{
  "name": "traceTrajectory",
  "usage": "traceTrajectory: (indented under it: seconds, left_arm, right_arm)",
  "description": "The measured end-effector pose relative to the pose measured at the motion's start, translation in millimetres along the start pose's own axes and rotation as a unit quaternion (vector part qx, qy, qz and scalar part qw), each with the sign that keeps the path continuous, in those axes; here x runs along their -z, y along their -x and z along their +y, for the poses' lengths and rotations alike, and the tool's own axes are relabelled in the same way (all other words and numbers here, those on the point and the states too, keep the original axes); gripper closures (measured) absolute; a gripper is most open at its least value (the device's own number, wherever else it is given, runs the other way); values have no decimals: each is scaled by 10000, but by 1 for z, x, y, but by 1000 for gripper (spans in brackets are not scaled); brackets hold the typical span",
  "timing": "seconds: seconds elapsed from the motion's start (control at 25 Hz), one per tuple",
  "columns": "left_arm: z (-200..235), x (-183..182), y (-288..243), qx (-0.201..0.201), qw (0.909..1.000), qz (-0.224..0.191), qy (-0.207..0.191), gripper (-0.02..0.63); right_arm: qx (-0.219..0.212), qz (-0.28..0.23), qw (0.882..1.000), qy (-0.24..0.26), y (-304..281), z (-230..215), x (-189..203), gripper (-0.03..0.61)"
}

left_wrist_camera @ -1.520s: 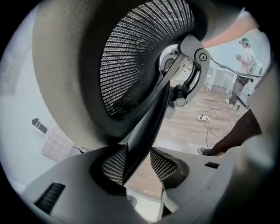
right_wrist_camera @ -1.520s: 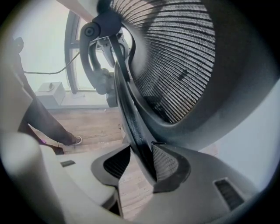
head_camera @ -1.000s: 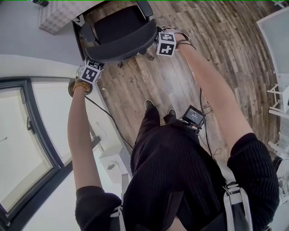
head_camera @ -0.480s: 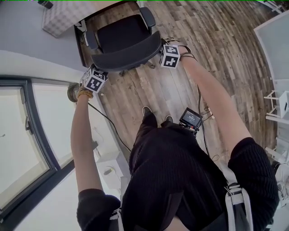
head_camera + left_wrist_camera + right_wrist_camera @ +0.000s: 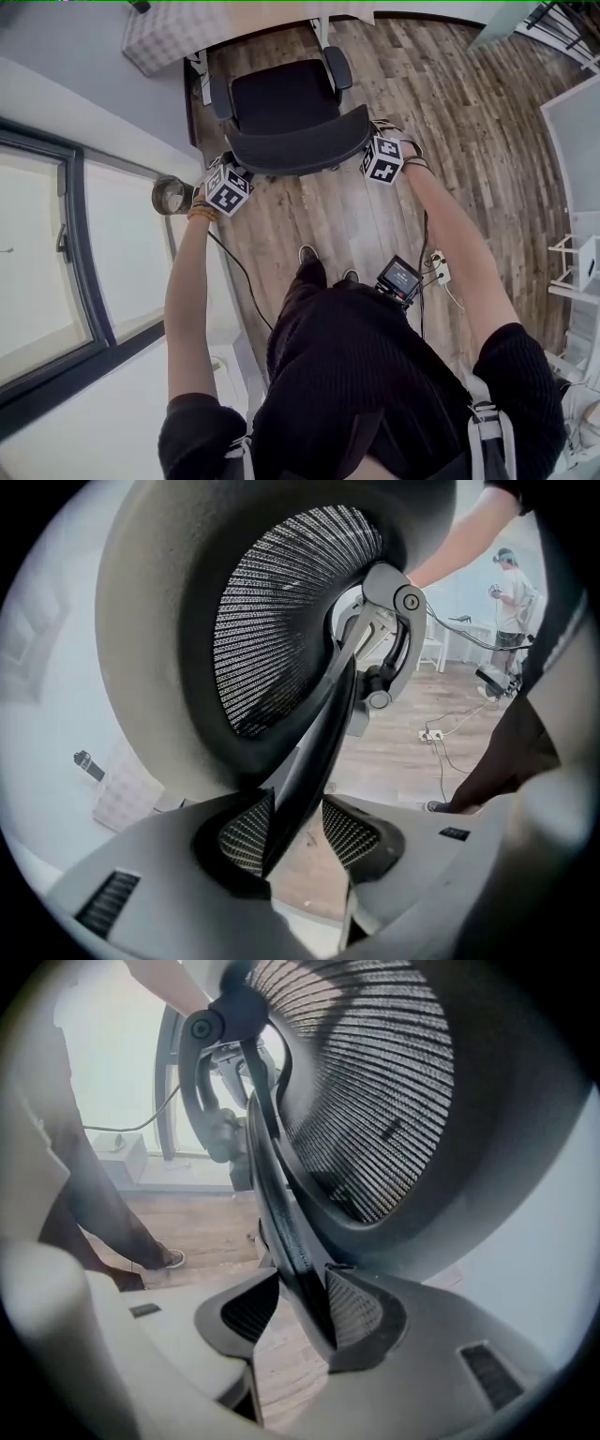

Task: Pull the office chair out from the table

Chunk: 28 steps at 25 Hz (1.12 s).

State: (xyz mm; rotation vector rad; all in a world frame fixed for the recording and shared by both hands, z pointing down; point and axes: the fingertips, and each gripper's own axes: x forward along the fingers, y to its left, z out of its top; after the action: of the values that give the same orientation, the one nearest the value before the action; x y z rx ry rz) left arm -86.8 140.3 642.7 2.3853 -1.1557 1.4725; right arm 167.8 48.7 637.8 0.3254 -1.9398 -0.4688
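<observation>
Closest to the head camera is the person's black ribbed sweater [image 5: 356,375]. A small device with a lit screen [image 5: 400,278] hangs at the waist, its display too small to read. Below it, two dark shoes [image 5: 307,253] stand on the wooden plank floor [image 5: 469,141], with a white power strip [image 5: 438,270] and loose cables just beside them. Both bare forearms reach forward to the grippers, and each marker cube [image 5: 230,187] shows black-and-white square patterns rather than any lettering. The left gripper [image 5: 298,834] is clamped on the black rim [image 5: 319,733] of the backrest [image 5: 298,150]; the rim runs down between its two ribbed pads and lies against the left pad. The right gripper [image 5: 302,1316] is likewise closed on the opposite edge of the same rim, which presses against its right pad. The backrest's mesh fills most of both gripper views, and neither shows any readable brand or label. The office chair [image 5: 281,94] stands between the two grippers with its back towards the person. Its seat and armrests point at the table [image 5: 281,13], and the front of the seat is near the table's edge. A tall dark-framed window [image 5: 84,244] runs along the left. Far across the room, the left gripper view shows a second person [image 5: 511,583] standing.
</observation>
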Motion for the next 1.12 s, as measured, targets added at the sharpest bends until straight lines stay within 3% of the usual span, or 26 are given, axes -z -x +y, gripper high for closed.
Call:
traceTrajectory:
  seconds: [0.64, 0.76, 0.88, 0.96, 1.12]
  left_arm:
    - [-27, 11, 18, -140, 9996, -184, -169, 434]
    - [-25, 9, 18, -367, 9985, -324, -233, 419]
    - [-27, 14, 21, -612, 9968, -493, -127, 323]
    - [-24, 17, 28, -852, 9944, -630, -19, 268]
    - [-8, 19, 56, -1393, 9858, -896, 280, 262]
  right_arm:
    - [36, -278, 9995, 116, 22, 34, 0, 417]
    - [-83, -444, 9990, 75, 26, 36, -3, 417]
    - [-185, -869, 9959, -154, 31, 39, -15, 414]
    - [-36, -1187, 9926, -262, 36, 40, -21, 413]
    - [369, -1697, 9836, -484, 59, 35, -22, 465]
